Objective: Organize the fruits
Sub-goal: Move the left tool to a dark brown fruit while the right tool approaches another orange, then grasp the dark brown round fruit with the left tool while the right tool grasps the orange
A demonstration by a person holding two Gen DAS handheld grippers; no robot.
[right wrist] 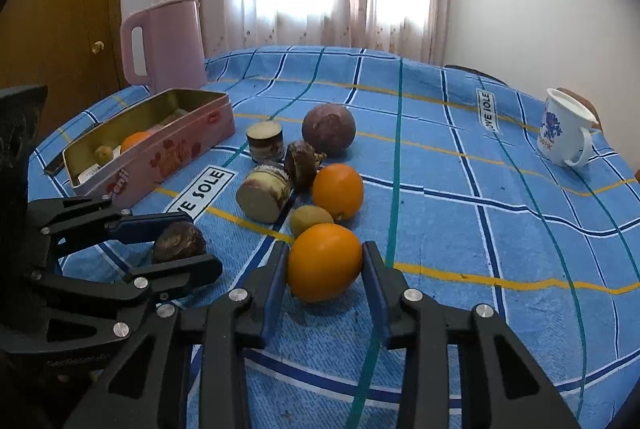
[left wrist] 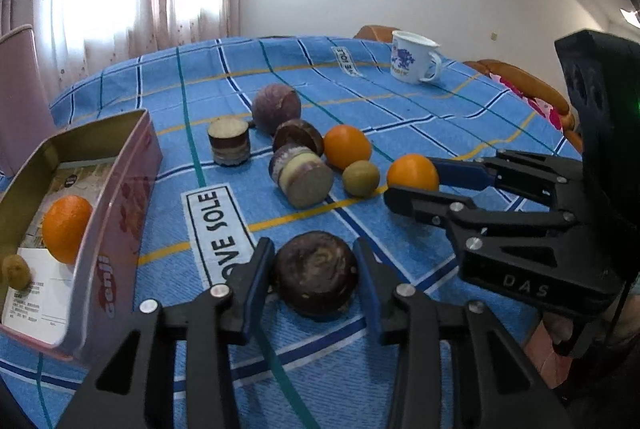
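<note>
On "LOVE SOLE" cloth [left wrist: 216,229]: left gripper [left wrist: 316,269] jaws pinching brown fruit [left wrist: 316,279]; right gripper [right wrist: 325,269] jaws pinching orange [right wrist: 324,261].

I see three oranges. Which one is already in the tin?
The orange lying inside the pink tin. Another orange sits loose on the cloth; the third orange is between the right claw fingers.

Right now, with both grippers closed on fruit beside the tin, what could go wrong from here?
1. The right gripper pinches a round orange only at its sides; it might slip or roll out when lifted.
2. A small green fruit sits touching or nearly touching that orange and could get nudged.
3. The left gripper holds a dark brown fruit; the pink tin is narrow, so its rim could get clipped.
</note>
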